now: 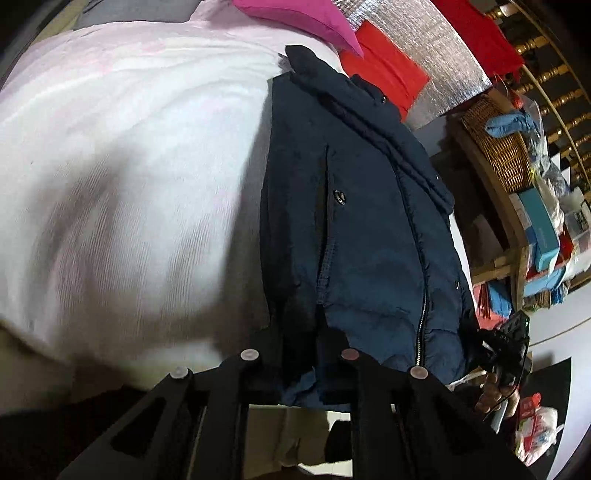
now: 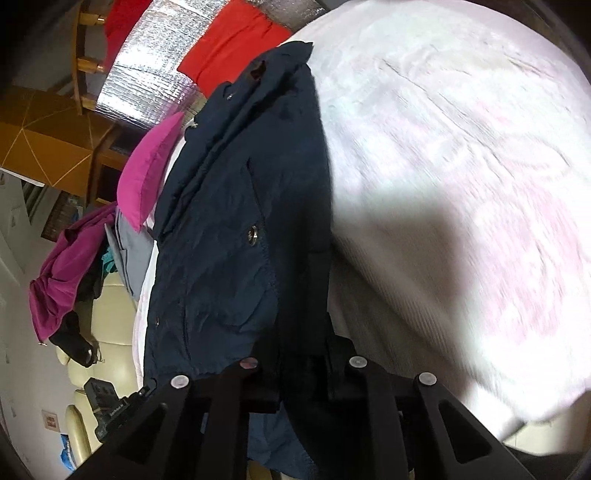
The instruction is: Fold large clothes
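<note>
A dark navy jacket [image 1: 354, 229] with a zip and snap buttons lies on a white and pale pink bedspread [image 1: 129, 166]. My left gripper [image 1: 299, 373] is shut on the jacket's near hem. In the right wrist view the same jacket [image 2: 229, 221] runs away from me over the bedspread [image 2: 461, 184]. My right gripper [image 2: 303, 380] is shut on its near edge, and the cloth hangs down between the fingers. The right gripper also shows at the jacket's right edge in the left wrist view [image 1: 506, 339].
A magenta garment [image 1: 306, 18], a red garment [image 1: 384, 74] and a silver quilted mat [image 1: 436, 62] lie at the bed's far end. A wicker basket [image 1: 495, 147] and boxes fill a wooden shelf on the right. More clothes [image 2: 66, 269] hang over a cream sofa.
</note>
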Tool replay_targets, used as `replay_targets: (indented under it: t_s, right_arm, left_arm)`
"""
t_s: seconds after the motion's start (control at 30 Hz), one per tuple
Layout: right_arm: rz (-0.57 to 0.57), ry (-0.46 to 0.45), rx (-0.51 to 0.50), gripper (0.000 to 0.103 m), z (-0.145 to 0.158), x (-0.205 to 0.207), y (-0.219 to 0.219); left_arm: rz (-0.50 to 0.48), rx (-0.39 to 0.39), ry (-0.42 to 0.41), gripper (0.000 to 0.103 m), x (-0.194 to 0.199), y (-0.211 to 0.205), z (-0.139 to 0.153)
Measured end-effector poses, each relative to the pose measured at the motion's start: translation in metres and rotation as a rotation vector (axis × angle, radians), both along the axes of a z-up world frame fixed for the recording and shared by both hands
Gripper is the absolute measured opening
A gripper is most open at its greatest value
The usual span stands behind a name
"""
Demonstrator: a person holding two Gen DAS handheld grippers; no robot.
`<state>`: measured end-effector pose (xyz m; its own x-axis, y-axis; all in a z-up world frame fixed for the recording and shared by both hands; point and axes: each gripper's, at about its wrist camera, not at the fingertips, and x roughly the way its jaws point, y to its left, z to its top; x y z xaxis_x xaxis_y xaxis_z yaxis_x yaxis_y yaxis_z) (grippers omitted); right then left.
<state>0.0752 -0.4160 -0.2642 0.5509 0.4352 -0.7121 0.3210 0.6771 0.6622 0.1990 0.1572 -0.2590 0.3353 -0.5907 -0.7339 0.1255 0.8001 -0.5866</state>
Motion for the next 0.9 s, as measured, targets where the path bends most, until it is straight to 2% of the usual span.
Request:
replay_targets:
  t_s: [0.1, 0.2, 0.23, 0.27, 0.3, 0.33, 0.37, 0.4, 0.43, 0.47, 0.53, 0.57, 0.6, 0.67, 0.7, 0.8, 0.9]
  right_arm:
    - [0.003, 0.007, 0.024, 0.017, 0.0, -0.013, -0.003]
    - [0.008, 0.018, 0.046, 0.02, 0.0, -0.017, -0.007]
    - [0.005, 0.022, 0.056, 0.02, 0.0, -0.016, -0.009]
    - [-0.005, 0.029, 0.065, 0.021, -0.001, -0.014, -0.01]
    - [-0.014, 0.041, 0.074, 0.026, -0.003, -0.013, -0.013]
    - [-0.022, 0.048, 0.08, 0.031, -0.004, -0.014, -0.016]
    - [-0.03, 0.055, 0.087, 0.047, -0.005, -0.015, -0.016]
    - [-0.04, 0.06, 0.099, 0.064, -0.007, -0.015, -0.019]
    - [-0.047, 0.069, 0.102, 0.07, -0.007, -0.011, -0.017]
    - [-0.044, 0.072, 0.107, 0.072, -0.009, -0.01, -0.018]
    - [-0.004, 0.073, 0.09, 0.069, -0.011, -0.009, -0.016]
    - [0.022, 0.075, 0.067, 0.056, -0.011, -0.008, -0.009]
    - [0.056, 0.077, 0.035, 0.035, -0.01, -0.005, -0.002]
    - [0.09, 0.079, -0.009, 0.029, -0.008, 0.0, 0.008]
    - [0.1, 0.069, -0.032, 0.022, -0.004, -0.001, 0.011]
    - [0.11, 0.03, -0.045, 0.017, 0.008, -0.007, 0.014]
    - [0.129, -0.006, -0.077, 0.016, 0.026, -0.019, 0.016]
  left_arm:
    - [-0.02, 0.01, 0.001, 0.013, -0.01, 0.0, -0.001]
    - [-0.033, 0.067, 0.001, 0.015, -0.01, -0.007, -0.001]
    - [-0.034, 0.095, 0.015, 0.019, -0.006, -0.011, -0.003]
    - [-0.036, 0.121, 0.035, 0.032, -0.003, -0.015, -0.006]
    - [-0.042, 0.141, 0.052, 0.04, -0.001, -0.019, -0.009]
    - [-0.055, 0.156, 0.068, 0.053, 0.0, -0.023, -0.011]
    - [-0.071, 0.16, 0.075, 0.058, 0.0, -0.026, -0.012]
    - [-0.082, 0.161, 0.074, 0.058, -0.003, -0.028, -0.012]
    - [-0.091, 0.158, 0.074, 0.058, -0.003, -0.03, -0.013]
    - [-0.093, 0.15, 0.075, 0.057, -0.002, -0.03, -0.013]
    - [-0.097, 0.123, 0.074, 0.054, -0.003, -0.032, -0.013]
    - [-0.101, 0.111, 0.072, 0.037, -0.002, -0.033, -0.013]
    - [-0.107, 0.102, 0.069, 0.033, -0.004, -0.032, -0.013]
    - [-0.113, 0.077, 0.048, 0.022, -0.004, -0.031, -0.009]
    - [-0.114, 0.066, 0.039, 0.02, -0.005, -0.031, -0.007]
    - [-0.109, 0.016, -0.012, 0.016, -0.012, -0.028, 0.006]
    - [-0.114, 0.004, -0.045, 0.015, -0.019, -0.027, 0.017]
